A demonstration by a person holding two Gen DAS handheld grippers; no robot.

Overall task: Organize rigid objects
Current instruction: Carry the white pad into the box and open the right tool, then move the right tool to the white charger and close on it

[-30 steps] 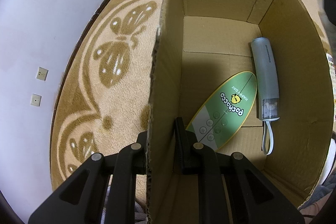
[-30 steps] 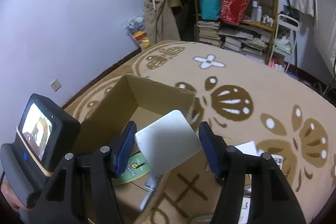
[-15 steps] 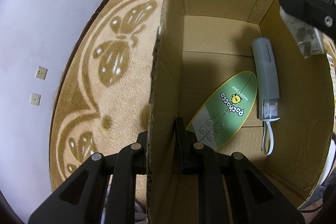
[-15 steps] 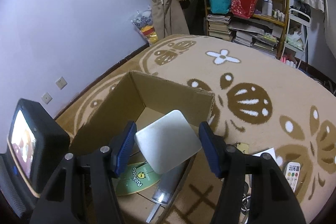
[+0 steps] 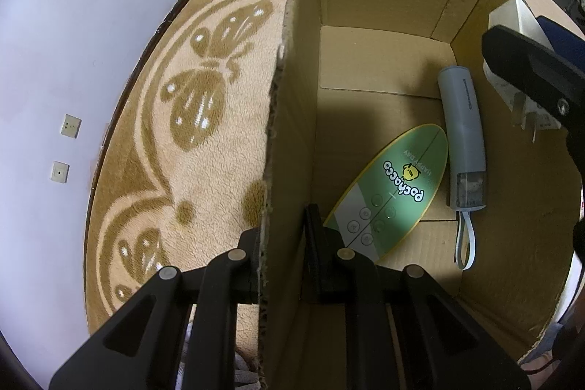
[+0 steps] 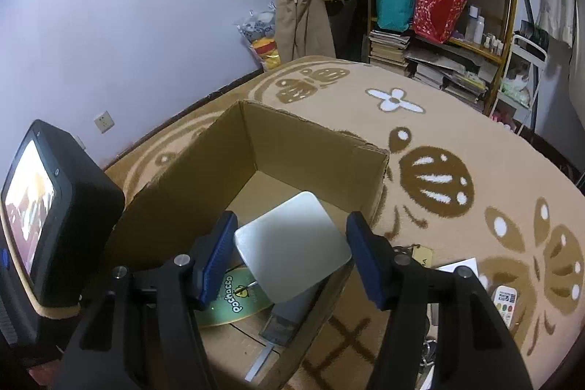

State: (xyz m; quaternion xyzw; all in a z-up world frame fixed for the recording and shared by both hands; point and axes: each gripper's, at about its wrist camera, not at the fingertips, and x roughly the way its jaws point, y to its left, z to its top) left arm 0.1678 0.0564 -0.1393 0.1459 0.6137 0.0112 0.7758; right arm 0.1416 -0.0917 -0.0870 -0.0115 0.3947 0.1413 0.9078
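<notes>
An open cardboard box [image 5: 384, 10] [image 6: 310, 148] stands on the carpet. My left gripper [image 5: 285, 233] is shut on its left wall, one finger inside and one outside. On the box floor lie a green oval card [image 5: 395, 185] [image 6: 226, 302] and a grey tube with a loop strap [image 5: 462, 130] [image 6: 289, 313]. My right gripper [image 6: 292, 247] is shut on a white square charger [image 6: 290, 245] with plug prongs [image 5: 523, 119], held above the box's right side. The right gripper's black finger shows at the right edge of the left wrist view.
Beige patterned carpet [image 6: 457, 141] surrounds the box. A remote [image 6: 506, 304], a keyring tag [image 6: 422, 253] and a paper lie on it right of the box. A cluttered shelf [image 6: 457, 24], hanging coats and a toy bag [image 6: 261, 39] stand by the wall. The left gripper's screen [image 6: 33, 207] sits at left.
My right gripper has carried the white charger forward over the box; it now shows deeper over the right wall in the left wrist view. The left gripper has kept its hold on the wall.
</notes>
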